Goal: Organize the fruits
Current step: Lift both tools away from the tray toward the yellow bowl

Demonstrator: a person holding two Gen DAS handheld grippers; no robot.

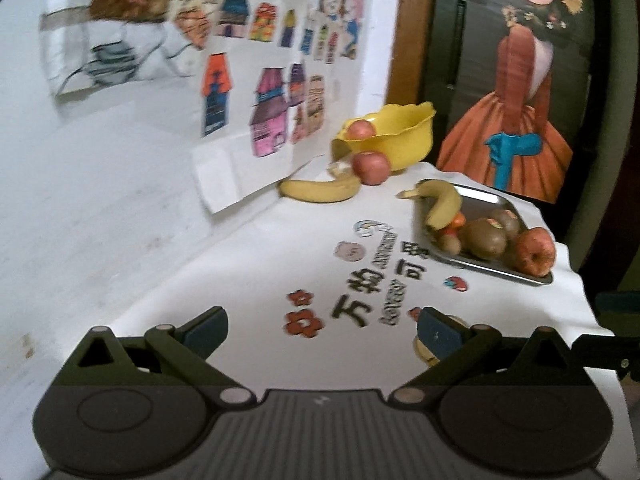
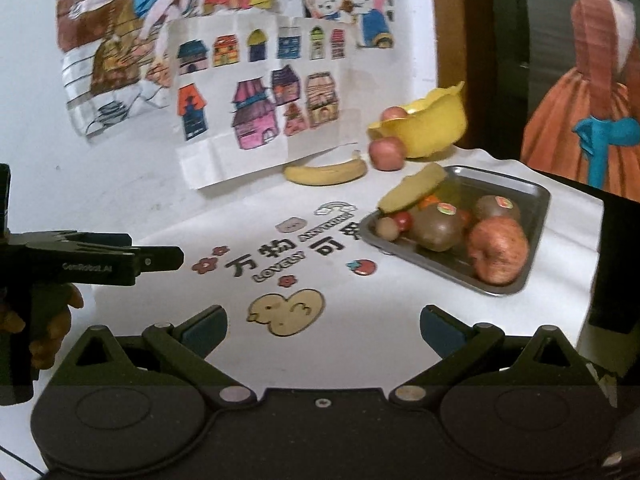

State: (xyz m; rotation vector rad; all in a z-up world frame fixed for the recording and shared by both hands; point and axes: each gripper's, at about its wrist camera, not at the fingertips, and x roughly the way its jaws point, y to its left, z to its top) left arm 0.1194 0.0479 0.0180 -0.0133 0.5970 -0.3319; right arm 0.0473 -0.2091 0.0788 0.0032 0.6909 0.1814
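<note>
Apples [image 2: 497, 249]: three are counted
Bananas [image 2: 326, 171]: two are counted
Kiwis [image 2: 437, 222]: two are counted
Yellow bowl [image 2: 432, 128]: one is counted
Metal tray [image 2: 520, 196]: one is counted
Small round fruits [image 2: 387, 227]: number cannot be told

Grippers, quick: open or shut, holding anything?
Left gripper: open, holding nothing, above the printed tablecloth.
Right gripper: open, holding nothing, facing the metal tray.
</note>
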